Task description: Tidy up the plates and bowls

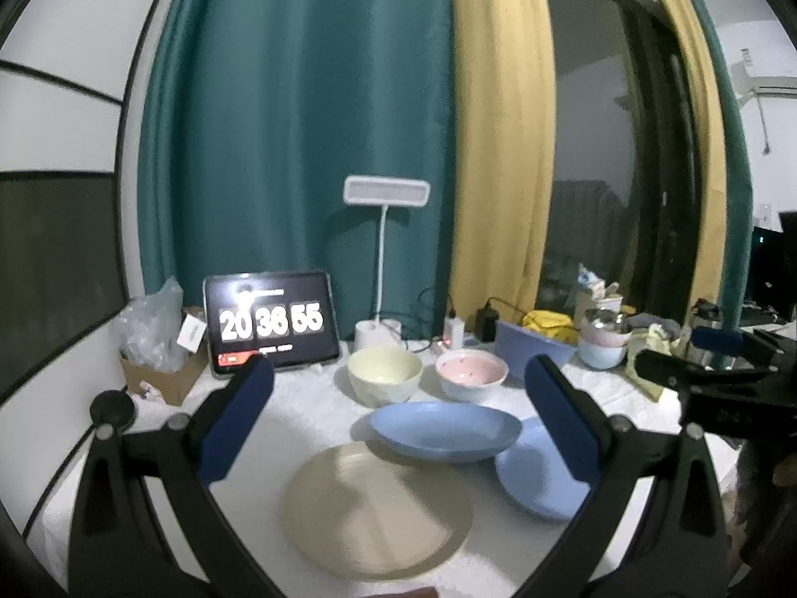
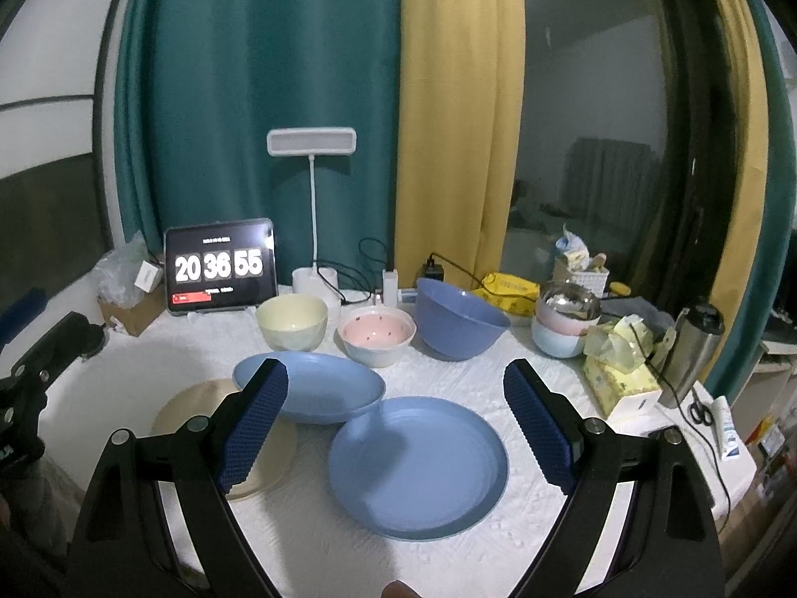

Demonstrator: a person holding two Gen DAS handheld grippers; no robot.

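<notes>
On the white cloth lie a beige plate point(image 1: 376, 508) point(image 2: 194, 406), a deep blue oval plate point(image 1: 443, 431) point(image 2: 319, 393) and a flat blue plate point(image 2: 418, 466) point(image 1: 535, 483). Behind them stand a cream bowl point(image 1: 384, 381) point(image 2: 293, 328), a pink bowl point(image 1: 470, 374) point(image 2: 377, 338) and a large blue bowl point(image 2: 458, 319). My left gripper point(image 1: 398, 416) hangs open above the beige and oval plates. My right gripper point(image 2: 396, 426) is open over the flat blue plate. Neither holds anything.
A tablet clock point(image 2: 220, 266), a white desk lamp point(image 2: 312, 209), chargers and cables line the back. Stacked bowls point(image 2: 565, 326), yellow tissue packs point(image 2: 617, 373), a steel flask point(image 2: 695, 349) and scissors point(image 2: 700, 411) crowd the right edge. A cardboard box point(image 1: 159, 373) sits far left.
</notes>
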